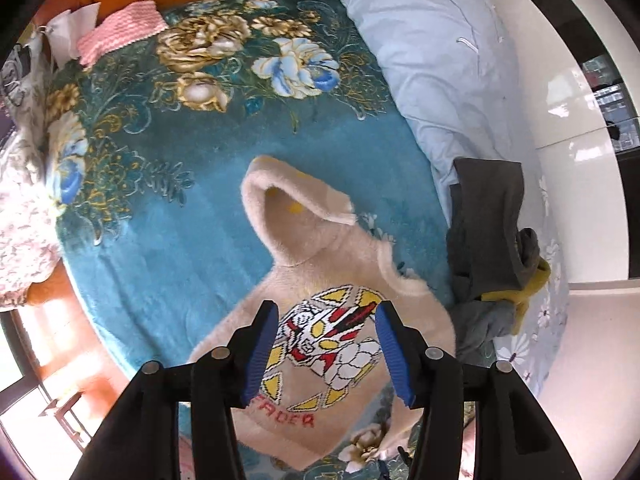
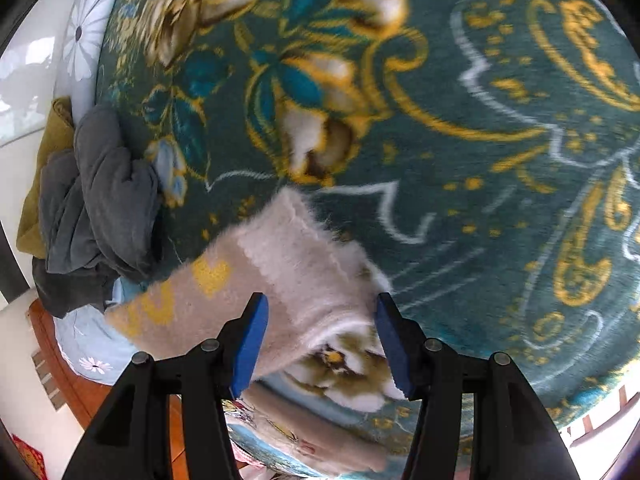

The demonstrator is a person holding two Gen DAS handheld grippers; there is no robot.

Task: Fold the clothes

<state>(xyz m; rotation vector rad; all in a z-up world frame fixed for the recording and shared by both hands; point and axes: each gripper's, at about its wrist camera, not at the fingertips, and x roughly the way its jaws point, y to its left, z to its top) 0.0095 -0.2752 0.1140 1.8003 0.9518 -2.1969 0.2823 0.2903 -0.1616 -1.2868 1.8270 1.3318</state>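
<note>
A fluffy beige hooded sweater point(image 1: 320, 280) with a red, yellow and white robot print lies face up on a teal floral blanket point(image 1: 180, 220), hood pointing away. My left gripper point(image 1: 326, 352) is open and hovers above the print. In the right wrist view, one beige sleeve point(image 2: 296, 268) with a pale cuff and yellow marks lies on the blanket point(image 2: 480, 160). My right gripper point(image 2: 320, 340) is open, its blue pads on either side of the sleeve, not closed on it.
A heap of dark grey and mustard clothes point(image 1: 492, 256) lies at the blanket's right edge, also in the right wrist view point(image 2: 96, 208). A pale blue daisy quilt point(image 1: 432, 60) runs along the right. A pink knit item point(image 1: 120, 36) lies far left.
</note>
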